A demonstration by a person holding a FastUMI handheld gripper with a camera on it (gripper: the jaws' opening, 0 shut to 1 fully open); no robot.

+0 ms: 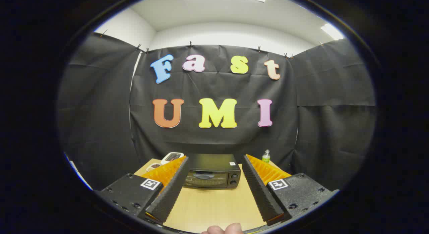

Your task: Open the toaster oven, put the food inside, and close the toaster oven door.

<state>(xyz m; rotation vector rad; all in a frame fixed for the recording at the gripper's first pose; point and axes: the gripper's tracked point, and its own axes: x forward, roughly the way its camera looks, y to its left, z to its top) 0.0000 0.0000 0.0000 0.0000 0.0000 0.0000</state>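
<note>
A black toaster oven point(211, 172) stands on the light wooden table point(214, 203), well beyond my fingers and framed between them. Its door is shut, with a handle across the top of the glass and two knobs on its right side. My gripper point(214, 159) is open, held above the near part of the table with nothing between its ribbed black fingers point(174, 188). Behind the left finger, a small plate with something brown on it point(153, 166) lies beside the oven's left side, partly hidden.
A white device with a dark screen point(171, 157) sits at the table's back left, behind the left finger. A small green-labelled bottle point(266, 156) stands at the back right. A person's fingertips point(224, 229) show at the table's near edge. Black cloth walls surround the table.
</note>
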